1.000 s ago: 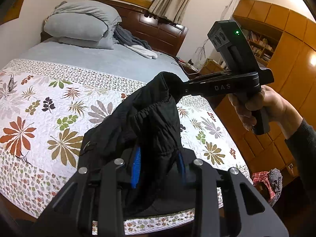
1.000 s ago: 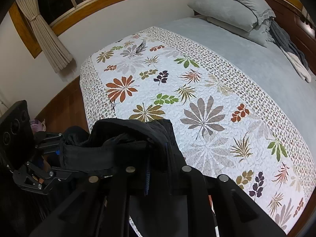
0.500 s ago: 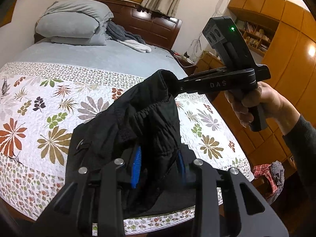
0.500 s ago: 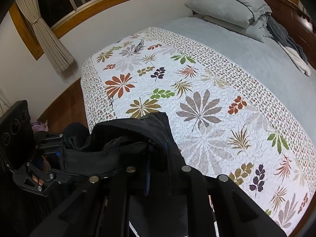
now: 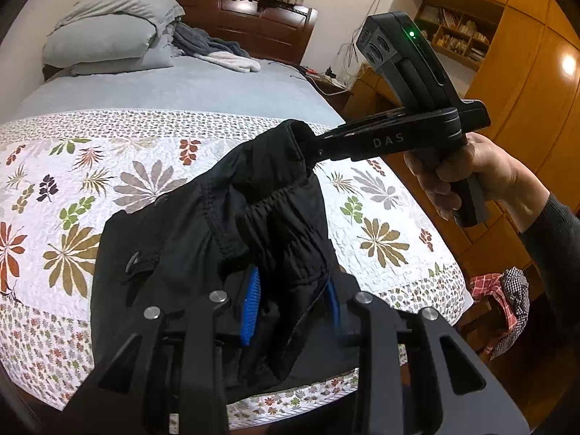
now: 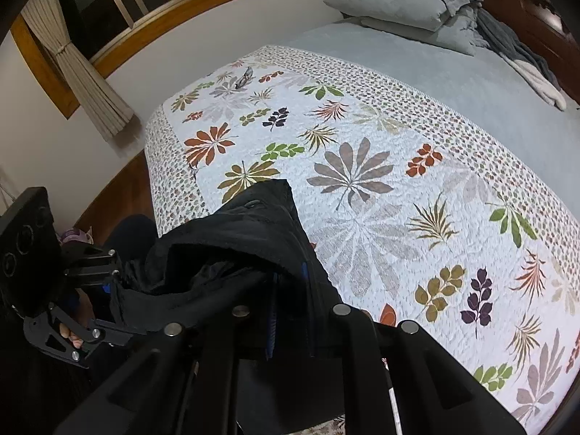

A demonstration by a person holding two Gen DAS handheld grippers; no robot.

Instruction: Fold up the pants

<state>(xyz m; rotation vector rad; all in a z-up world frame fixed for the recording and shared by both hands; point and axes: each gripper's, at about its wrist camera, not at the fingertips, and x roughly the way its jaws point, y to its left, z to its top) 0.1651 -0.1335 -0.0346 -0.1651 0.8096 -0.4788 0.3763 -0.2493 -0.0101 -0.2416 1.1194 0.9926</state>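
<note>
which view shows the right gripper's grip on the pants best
The left wrist view: the right gripper shows from the side, pinching the black pants at a top edge. The right wrist view shows only its own fingers with cloth bunched between them.

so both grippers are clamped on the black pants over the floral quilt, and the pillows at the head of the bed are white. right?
Nearly. The pillows are grey, not white, as the left wrist view shows. The rest holds: the left gripper and the right gripper are both clamped on the black pants over the floral quilt.
</note>
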